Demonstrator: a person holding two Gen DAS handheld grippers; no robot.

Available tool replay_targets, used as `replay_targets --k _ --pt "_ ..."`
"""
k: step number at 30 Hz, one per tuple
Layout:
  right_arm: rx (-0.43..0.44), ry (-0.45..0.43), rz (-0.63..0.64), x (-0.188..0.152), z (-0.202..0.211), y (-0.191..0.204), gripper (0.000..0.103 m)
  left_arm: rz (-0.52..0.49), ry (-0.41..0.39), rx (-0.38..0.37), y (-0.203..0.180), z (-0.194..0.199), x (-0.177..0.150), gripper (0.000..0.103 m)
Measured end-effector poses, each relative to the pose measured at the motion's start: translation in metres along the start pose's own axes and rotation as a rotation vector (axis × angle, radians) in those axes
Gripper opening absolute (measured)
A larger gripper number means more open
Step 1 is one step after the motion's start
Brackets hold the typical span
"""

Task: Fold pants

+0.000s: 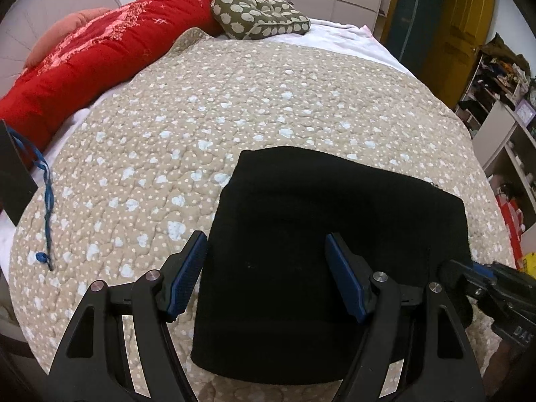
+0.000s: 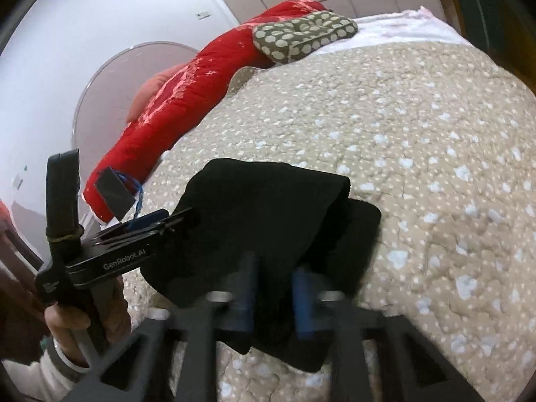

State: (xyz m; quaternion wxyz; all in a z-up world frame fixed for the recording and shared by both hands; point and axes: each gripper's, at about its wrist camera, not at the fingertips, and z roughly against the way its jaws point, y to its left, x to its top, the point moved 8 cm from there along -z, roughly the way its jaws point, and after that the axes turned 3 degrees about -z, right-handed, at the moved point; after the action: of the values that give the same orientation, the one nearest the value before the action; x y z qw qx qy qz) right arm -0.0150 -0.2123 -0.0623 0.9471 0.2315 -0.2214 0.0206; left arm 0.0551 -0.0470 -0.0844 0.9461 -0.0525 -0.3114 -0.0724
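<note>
The black pants (image 1: 335, 251) lie folded into a compact rectangle on the beige quilted bedspread (image 1: 217, 107). My left gripper (image 1: 264, 268) is open, its blue pads (image 1: 189, 268) spread wide just above the near left part of the pants. In the right wrist view the pants (image 2: 268, 221) have an upper layer lifted at the near edge. My right gripper (image 2: 274, 294) is shut on that near edge of the pants, blurred. The left gripper (image 2: 157, 221) shows there at the left edge of the pants, held by a hand (image 2: 83, 318).
A red quilt (image 1: 93, 63) and an olive dotted pillow (image 1: 258, 16) lie at the far side of the bed. A black card with a blue cord (image 1: 47, 201) lies at the left. Shelves (image 1: 502, 107) stand at the right, beyond the bed's edge.
</note>
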Motion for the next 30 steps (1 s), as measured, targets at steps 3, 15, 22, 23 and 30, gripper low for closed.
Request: replay_targets --k 3,15,22,23,30 --pt "-0.037 -0.03 0.062 0.005 0.008 0.008 0.005 -0.014 0.001 0.001 -0.004 0.002 0.002 0.073" --pt "-0.157 0.011 0.141 -0.004 0.002 -0.007 0.004 -0.044 -0.012 0.019 -0.012 0.003 0.002 0.073" --pt "-0.185 -0.047 0.109 0.01 0.03 -0.004 0.009 -0.029 -0.019 0.026 -0.005 0.008 0.007 0.073" --pt "-0.173 -0.058 0.114 0.012 0.035 0.0 0.01 -0.028 -0.026 0.031 -0.004 0.009 0.01 0.073" --pt "-0.059 -0.016 0.182 0.0 0.025 0.039 0.014 -0.025 -0.003 0.037 -0.001 0.0 0.007 0.073"
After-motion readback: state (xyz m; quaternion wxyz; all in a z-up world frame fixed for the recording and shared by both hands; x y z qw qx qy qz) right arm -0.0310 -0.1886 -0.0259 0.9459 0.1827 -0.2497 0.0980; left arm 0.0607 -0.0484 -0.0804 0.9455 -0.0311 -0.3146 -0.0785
